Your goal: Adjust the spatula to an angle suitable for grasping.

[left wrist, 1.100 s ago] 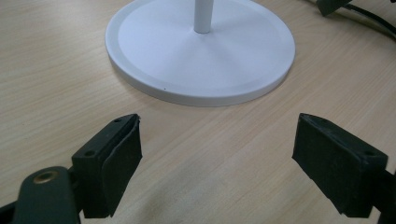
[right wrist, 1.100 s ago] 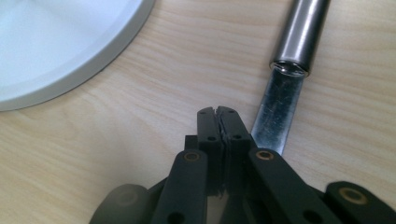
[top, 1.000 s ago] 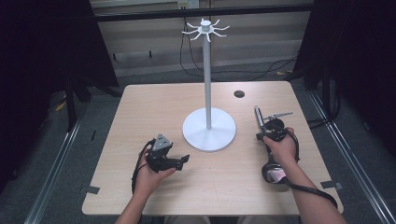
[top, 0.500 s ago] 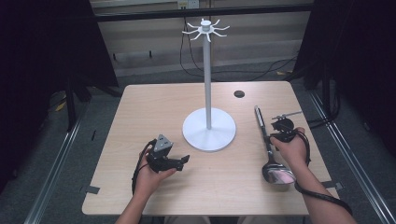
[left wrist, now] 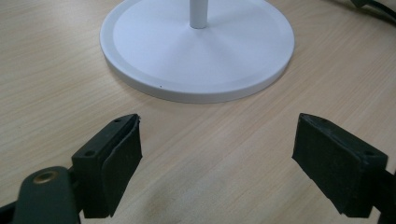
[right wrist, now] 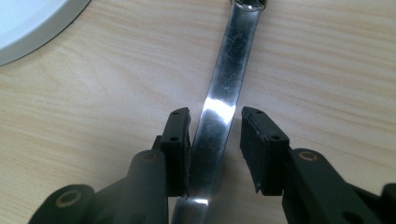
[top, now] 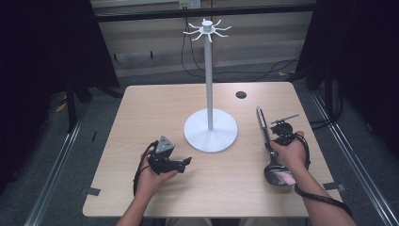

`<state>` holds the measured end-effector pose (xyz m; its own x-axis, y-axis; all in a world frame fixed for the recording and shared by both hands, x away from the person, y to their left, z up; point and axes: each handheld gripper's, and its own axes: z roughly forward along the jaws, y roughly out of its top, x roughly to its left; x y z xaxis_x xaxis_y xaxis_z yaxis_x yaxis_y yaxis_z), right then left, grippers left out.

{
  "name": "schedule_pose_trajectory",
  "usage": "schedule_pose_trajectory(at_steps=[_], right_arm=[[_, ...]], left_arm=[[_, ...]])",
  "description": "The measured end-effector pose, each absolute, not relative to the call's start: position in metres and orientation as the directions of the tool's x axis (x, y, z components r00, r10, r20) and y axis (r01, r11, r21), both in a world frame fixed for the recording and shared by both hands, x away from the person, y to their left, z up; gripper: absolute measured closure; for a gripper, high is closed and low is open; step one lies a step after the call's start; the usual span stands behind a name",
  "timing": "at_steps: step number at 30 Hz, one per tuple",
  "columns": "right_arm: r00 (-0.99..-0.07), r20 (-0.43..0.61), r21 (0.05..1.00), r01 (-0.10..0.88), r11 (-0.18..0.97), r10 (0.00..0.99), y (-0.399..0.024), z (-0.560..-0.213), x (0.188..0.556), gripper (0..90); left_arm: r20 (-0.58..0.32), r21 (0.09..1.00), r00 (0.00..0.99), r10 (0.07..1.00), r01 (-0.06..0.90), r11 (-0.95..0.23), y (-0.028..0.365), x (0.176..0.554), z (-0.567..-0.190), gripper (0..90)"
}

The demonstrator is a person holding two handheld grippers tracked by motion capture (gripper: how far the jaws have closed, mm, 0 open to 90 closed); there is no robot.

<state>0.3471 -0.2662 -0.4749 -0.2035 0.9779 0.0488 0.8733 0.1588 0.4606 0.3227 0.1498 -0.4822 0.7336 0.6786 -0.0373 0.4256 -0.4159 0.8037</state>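
Right tool (right wrist: 215, 135) straddles the steel handle of a ladle (right wrist: 224, 100) lying flat on the table (top: 155, 108); its jaws have just been opening, and the handle runs between them, the left pad at its edge, the right pad clear. In the high view the ladle (top: 261, 125) lies right of the white hook stand (top: 210, 129). Left tool (left wrist: 217, 156) rests wide open, holding nothing, facing the stand's base (left wrist: 196, 51).
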Motion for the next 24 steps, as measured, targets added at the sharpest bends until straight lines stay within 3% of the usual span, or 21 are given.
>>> schedule_pose_trajectory(at_steps=[11, 14, 16, 24], right_arm=[[-0.131, 0.04, 0.425, 0.899, 0.101, 0.991, -0.262, -0.479, 0.352, 71.2], [-0.114, 0.085, 0.435, 0.898, 0.066, 0.99, -0.264, -0.48, 0.352, 75.3], [-0.147, 0.064, 0.434, 0.895, 0.105, 0.987, -0.263, -0.479, 0.351, 75.4], [-0.131, 0.129, 0.493, 0.869, 0.051, 0.983, -0.274, -0.474, 0.345, 75.6]], left_arm=[[-0.035, 0.807, 0.735, 0.677, 0.421, -0.415, 0.15, 0.323, -0.482, 15.4], [-0.038, 0.806, 0.735, 0.677, 0.423, -0.414, 0.15, 0.322, -0.481, 15.3], [-0.035, 0.805, 0.734, 0.678, 0.423, -0.416, 0.15, 0.323, -0.482, 15.3], [-0.03, 0.807, 0.735, 0.677, 0.417, -0.417, 0.149, 0.322, -0.481, 15.3]])
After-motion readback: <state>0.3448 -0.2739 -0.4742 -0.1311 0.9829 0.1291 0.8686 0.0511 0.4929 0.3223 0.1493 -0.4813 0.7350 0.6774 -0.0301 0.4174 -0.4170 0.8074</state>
